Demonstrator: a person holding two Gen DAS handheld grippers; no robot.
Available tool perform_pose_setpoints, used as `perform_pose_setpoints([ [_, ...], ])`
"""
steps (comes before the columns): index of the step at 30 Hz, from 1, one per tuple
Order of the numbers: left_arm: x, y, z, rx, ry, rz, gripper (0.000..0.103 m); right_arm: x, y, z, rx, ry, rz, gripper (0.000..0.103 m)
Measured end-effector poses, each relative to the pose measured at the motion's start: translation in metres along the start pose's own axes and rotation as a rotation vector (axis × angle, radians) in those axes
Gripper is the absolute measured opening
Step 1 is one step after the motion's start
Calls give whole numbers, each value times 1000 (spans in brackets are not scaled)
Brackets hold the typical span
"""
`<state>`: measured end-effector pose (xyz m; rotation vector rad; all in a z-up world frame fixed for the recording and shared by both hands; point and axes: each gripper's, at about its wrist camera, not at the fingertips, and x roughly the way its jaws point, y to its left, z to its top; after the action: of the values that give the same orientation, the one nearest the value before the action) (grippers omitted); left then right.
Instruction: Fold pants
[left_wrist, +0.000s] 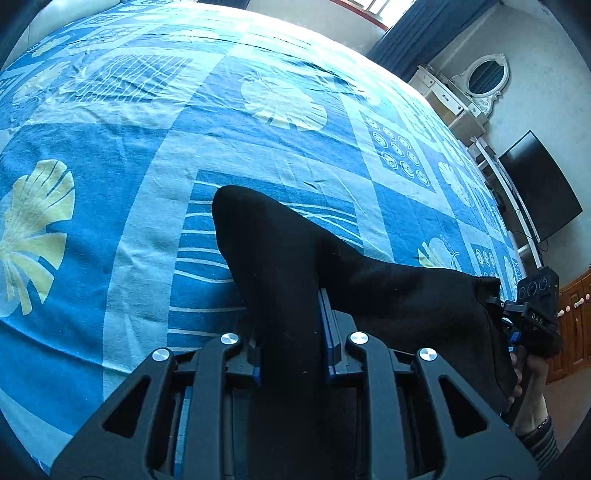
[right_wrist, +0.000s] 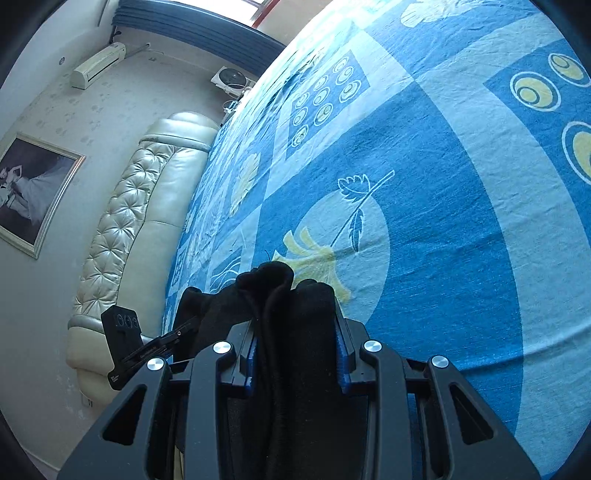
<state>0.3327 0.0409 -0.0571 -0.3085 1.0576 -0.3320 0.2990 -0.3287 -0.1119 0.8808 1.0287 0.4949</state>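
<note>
1. The black pants (left_wrist: 295, 258) are lifted off the bed, bunched between my two grippers. In the left wrist view the cloth climbs from 6 o'clock toward the centre, and a second fold runs off toward 3 o'clock.

2. My left gripper (left_wrist: 291, 325) is clenched on the pants — the fabric fills the gap between the blue-edged fingers (left_wrist: 327, 314) and hides their tips.

3. My right gripper (right_wrist: 295, 325) also grips the pants (right_wrist: 291, 317), a thick wad with a corded seam squeezed between its fingers. In the left wrist view the same tool (left_wrist: 535, 314) shows at 4 o'clock, at the far end of the cloth, with my right hand (left_wrist: 532, 391) on its handle.

4. In the right wrist view the left gripper (right_wrist: 147, 347) sits at 8 o'clock, just beside the fabric's edge.

5. Under the pants lies the bedsheet (left_wrist: 147, 147) — blue with pale leaf and ring prints, creased in places.

6. Beyond the bed: a tufted headboard (right_wrist: 122, 236) at 9 o'clock and a framed picture (right_wrist: 33, 192) on the wall in the right wrist view; a dark monitor (left_wrist: 539, 184) at 3 o'clock and an oval mirror (left_wrist: 487, 77) at 2 o'clock in the left.
</note>
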Motion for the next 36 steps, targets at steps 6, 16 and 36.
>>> perform_pose_setpoints([
  [6,1,3,-2,-4,-8,-14,25,-1,-5,-4,18,-7,10,32],
  [16,3,6,-2,-9,-9,-26,26,0,-7,-4,23,-15,21,33],
  [36,-59,39,-28,-123,-59,-170,87,-52,2,-24,94,-55,67,63],
])
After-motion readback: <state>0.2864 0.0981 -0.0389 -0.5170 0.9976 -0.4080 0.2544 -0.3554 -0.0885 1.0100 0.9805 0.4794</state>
